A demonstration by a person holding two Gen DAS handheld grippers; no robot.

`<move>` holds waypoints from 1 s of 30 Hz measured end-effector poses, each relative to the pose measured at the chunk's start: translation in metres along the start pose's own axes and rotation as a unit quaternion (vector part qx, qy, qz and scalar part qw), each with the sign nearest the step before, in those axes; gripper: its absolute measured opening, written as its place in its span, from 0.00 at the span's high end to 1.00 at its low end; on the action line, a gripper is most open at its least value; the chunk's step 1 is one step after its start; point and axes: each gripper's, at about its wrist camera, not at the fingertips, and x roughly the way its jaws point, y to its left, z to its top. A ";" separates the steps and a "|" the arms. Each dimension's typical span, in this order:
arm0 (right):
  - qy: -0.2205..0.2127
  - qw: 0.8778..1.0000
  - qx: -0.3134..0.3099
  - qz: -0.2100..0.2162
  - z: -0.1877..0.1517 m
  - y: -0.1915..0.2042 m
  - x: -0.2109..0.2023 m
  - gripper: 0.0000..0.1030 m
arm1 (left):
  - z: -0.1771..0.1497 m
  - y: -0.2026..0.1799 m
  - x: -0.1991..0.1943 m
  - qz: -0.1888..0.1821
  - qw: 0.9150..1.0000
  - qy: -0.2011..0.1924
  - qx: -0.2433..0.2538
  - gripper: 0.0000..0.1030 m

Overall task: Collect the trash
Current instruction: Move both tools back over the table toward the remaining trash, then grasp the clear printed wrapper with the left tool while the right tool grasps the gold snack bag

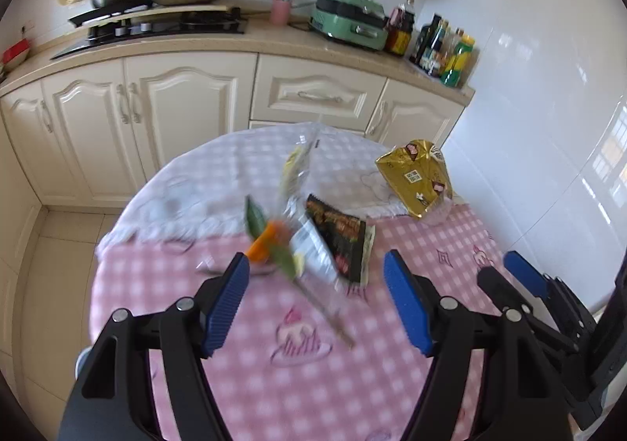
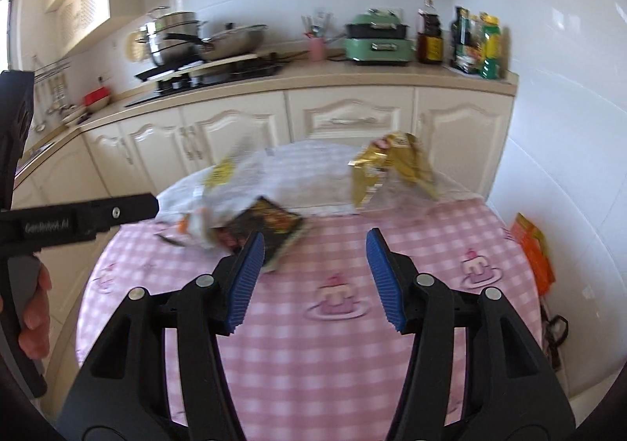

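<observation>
So both grippers are hovering over the round tabletop (image 1: 274, 382) with the pink checked cloth, and neither one has anything in it. The left gripper (image 1: 316, 298) has its jaws spread wide with only cloth showing between them; the right gripper (image 2: 311, 276) has its jaws apart too, a bit narrower, also empty.

The trash is all on the far half of the tabletop. There's a dark snack wrapper (image 1: 339, 235) near the middle, a clear plastic bag (image 1: 301, 182) with yellow print lying against it, orange peel (image 1: 266, 243) and some green leaves (image 1: 254, 217) with a stem in the same heap, and a gold foil bag (image 1: 415, 178) off toward the wall, well apart from the rest.

What worries me: that central pile is tangled. If I pinch the clear bag, I reckon the peel and leaves slide off and scatter, maybe over the edge. The wrapper lies flat, so the jaws could easily grab the cloth with it and drag everything. Both views are motion-blurred, so I can't judge the overlaps well. And the two grippers sit close together, so going for the same pile risks a bump.
</observation>
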 end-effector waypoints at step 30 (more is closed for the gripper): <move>0.092 0.993 0.056 -0.057 0.046 -0.067 0.145 0.65 | 0.079 -0.017 0.035 0.005 0.999 -0.040 -0.006 0.90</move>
